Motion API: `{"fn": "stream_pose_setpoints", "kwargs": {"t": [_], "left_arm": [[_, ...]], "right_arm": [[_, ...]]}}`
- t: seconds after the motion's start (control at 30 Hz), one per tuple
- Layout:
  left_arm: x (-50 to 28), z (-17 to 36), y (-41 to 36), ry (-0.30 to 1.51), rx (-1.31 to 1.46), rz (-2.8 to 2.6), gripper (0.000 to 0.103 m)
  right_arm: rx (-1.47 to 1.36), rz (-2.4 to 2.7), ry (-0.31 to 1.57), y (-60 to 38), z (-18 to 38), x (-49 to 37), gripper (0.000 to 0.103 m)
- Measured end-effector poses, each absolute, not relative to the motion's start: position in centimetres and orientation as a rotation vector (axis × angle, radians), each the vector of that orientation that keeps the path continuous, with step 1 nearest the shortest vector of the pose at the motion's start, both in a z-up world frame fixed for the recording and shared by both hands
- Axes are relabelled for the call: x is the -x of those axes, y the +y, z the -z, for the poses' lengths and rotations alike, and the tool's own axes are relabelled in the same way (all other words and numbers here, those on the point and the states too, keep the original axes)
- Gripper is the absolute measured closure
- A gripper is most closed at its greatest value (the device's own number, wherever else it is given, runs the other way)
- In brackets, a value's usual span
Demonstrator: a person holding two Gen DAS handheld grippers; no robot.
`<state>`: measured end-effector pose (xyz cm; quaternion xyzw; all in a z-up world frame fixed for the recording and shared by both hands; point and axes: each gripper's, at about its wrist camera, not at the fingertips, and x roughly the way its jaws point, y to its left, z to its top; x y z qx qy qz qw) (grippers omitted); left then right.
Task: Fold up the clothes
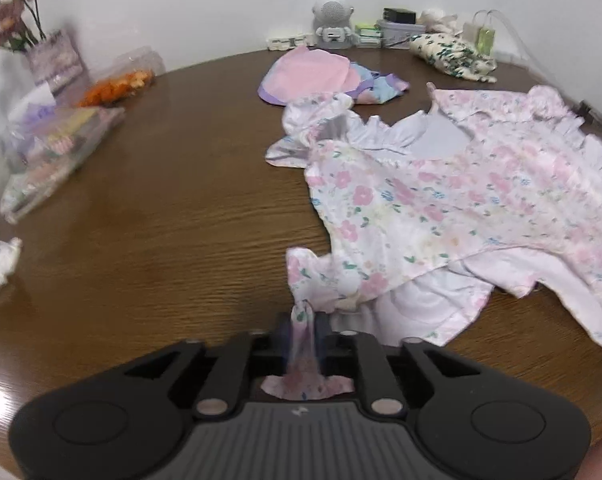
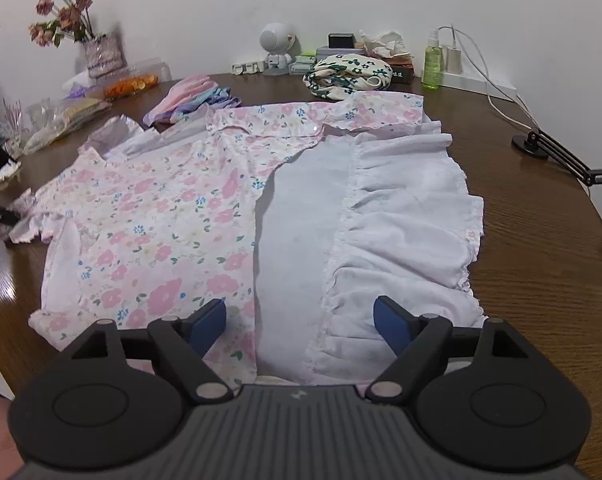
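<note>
**Left jaws pinching the dress edge, right jaws wide above it**

At the far left of the brown wooden surface (image 1: pixel 161 200) stand a vase of dried flowers (image 2: pixel 67 12), some clear plastic packets (image 1: pixel 53 152) and a tub of orange pieces (image 1: pixel 117 86). The left gripper (image 1: pixel 303 320) has its jaws nearly together, clamped on a bunched strip of the floral dress (image 2: pixel 161 216); the cloth runs up between the jaws and out behind them. From that pinched corner the dress spreads to the right across the surface, pink flowers on white, partly turned over so that its pale lining and a gathered white ruffle (image 2: pixel 405 232) face up.

Beyond it, toward the wall, lies a small pile of pink and purple folded clothes (image 1: pixel 321 76), then a small white robot-shaped speaker (image 2: pixel 277 46), a crumpled cream garment with dark green flowers (image 2: pixel 349 72), and a green spray bottle (image 2: pixel 433 62) beside a white charger.

The right gripper (image 2: pixel 301 322) hovers over the near edge of the dress with its blue-padded jaws standing wide apart, nothing between them but the cloth lying below; the pads do not press on it
</note>
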<state>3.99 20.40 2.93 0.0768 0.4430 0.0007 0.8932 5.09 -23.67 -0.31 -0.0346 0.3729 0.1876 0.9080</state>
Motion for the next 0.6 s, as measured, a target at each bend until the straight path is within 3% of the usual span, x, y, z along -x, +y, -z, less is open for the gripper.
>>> {"fn": "stream_pose_setpoints", "kwargs": {"t": [0.07,0.13,0.23,0.4,0.53,0.6], "left_arm": [[-3.7,-4.1,20.4,0.874,-0.168,-0.032,0.063],[-3.4,-5.8,20.7,0.798,-0.126,-0.002,0.058],[-4.0,-7.2,20.4,0.738,-0.073,0.067,0.06],[-5.3,-5.4,17.4,0.802,-0.139,0.155,0.063],[-3.5,-4.2,19.0,0.824,-0.103,0.029,0.048],[-2.5,-3.6,20.1,0.835,-0.064,-0.033,0.046]], "right_arm": [[0.049,-0.394,0.774,-24.1,0.1,-5.1,0.021],[-0.008,-0.408,0.76,-25.0,-0.5,-5.0,0.021],[-0.052,-0.437,0.711,-25.4,-2.1,-5.3,0.022],[0.032,-0.52,0.662,-21.2,-3.9,-6.5,0.025],[0.086,-0.539,0.671,-18.3,-3.6,-7.7,0.025],[0.07,-0.538,0.693,-17.8,-2.9,-8.2,0.024]]}}
